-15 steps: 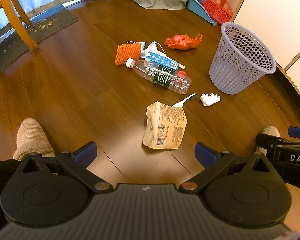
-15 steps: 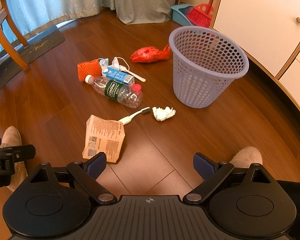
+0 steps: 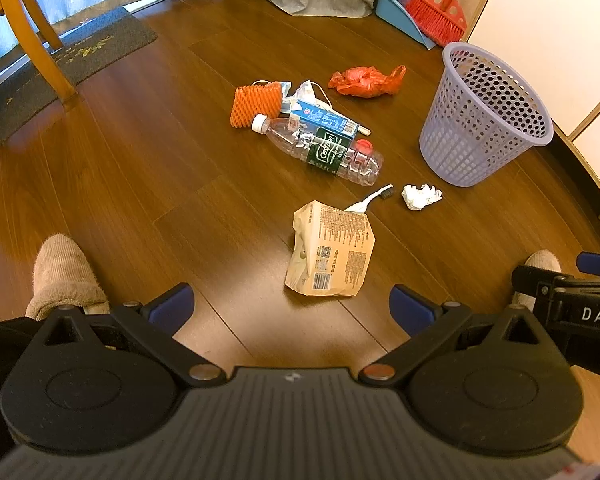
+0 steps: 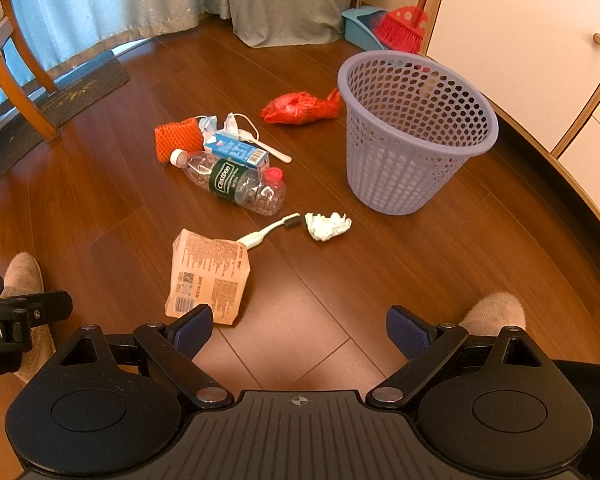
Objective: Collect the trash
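Trash lies scattered on the wooden floor: a tan paper packet (image 3: 332, 254) (image 4: 208, 276), a white toothbrush (image 3: 370, 198) (image 4: 266, 231), a crumpled tissue (image 3: 420, 196) (image 4: 327, 226), a clear plastic bottle (image 3: 320, 150) (image 4: 232, 180), a blue carton (image 3: 324, 118) (image 4: 236, 151), an orange foam net (image 3: 256, 105) (image 4: 177, 139) and a red plastic bag (image 3: 366, 81) (image 4: 300, 108). A lilac mesh basket (image 3: 484, 120) (image 4: 412, 136) stands upright to the right. My left gripper (image 3: 292, 310) hovers open just short of the packet. My right gripper (image 4: 300, 330) is open too, empty, its left finger over the packet's near corner.
A blue dustpan and red broom (image 3: 436, 12) lean by the white cabinet (image 4: 532, 40) on the right. A wooden chair leg (image 3: 40, 36) and dark mat (image 3: 72, 64) are at far left. Curtains hang behind. The person's slippered feet (image 3: 62, 276) (image 4: 492, 314) flank the grippers.
Both views have shifted only slightly; the left view sits a touch closer to the packet. The trash has not moved and both grippers stay open.
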Tool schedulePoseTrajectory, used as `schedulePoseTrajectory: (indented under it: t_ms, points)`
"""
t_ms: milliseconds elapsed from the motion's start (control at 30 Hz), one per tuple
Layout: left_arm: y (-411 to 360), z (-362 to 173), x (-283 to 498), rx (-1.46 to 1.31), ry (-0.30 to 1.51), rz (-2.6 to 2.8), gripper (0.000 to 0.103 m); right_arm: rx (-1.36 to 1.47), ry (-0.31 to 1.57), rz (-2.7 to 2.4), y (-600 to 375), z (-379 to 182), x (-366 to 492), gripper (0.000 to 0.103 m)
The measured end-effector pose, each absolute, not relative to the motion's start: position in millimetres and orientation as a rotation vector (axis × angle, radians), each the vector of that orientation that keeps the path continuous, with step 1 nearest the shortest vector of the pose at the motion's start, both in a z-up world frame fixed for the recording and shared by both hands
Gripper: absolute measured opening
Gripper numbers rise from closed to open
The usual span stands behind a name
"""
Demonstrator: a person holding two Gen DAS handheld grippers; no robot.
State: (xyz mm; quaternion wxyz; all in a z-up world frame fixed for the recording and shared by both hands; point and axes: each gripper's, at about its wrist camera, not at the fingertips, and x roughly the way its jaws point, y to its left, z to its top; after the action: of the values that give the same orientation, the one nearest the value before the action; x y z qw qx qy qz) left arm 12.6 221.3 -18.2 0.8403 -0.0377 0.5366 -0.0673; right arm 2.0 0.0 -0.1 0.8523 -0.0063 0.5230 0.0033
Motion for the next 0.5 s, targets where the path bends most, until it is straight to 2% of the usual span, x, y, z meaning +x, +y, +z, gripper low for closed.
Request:
schedulePoseTrajectory:
  t_ms: [500]
  points:
    - [221.7, -19.5, 11.5, -0.081, 1.136, -0.141, 0.102, -0.013, 1.102, 0.006, 1.0, 0.9, 0.1, 0.092]
